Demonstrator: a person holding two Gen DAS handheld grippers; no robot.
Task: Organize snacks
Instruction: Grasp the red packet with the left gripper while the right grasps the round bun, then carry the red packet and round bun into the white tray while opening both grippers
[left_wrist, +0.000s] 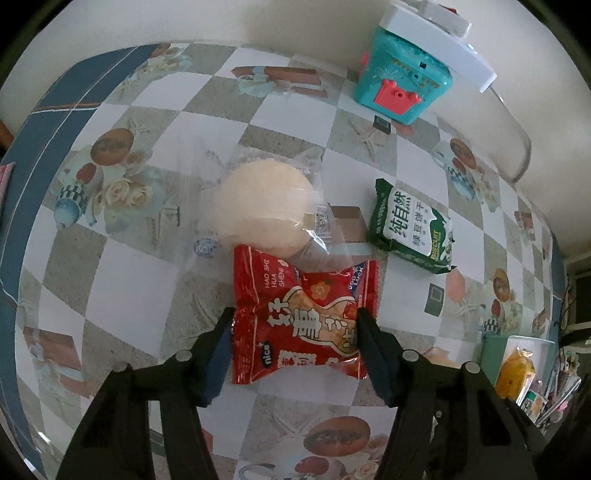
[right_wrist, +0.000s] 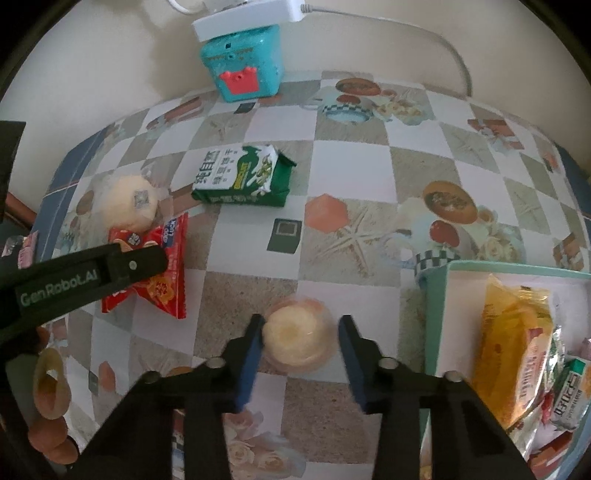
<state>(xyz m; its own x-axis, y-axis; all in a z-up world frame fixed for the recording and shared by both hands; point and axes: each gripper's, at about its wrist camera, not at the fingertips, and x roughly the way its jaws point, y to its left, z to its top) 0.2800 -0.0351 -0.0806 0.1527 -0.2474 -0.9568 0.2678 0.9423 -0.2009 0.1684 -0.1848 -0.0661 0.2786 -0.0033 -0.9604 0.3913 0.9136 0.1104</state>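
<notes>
Tray (right_wrist: 517, 266) rim near R gripper (right_wrist: 301, 319) clamping cup (right_wrist: 295, 341); L gripper (left_wrist: 296, 313) clamps red packet (left_wrist: 295, 284).

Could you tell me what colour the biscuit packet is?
Green and white biscuit packet, clearest in the right wrist view.
</notes>
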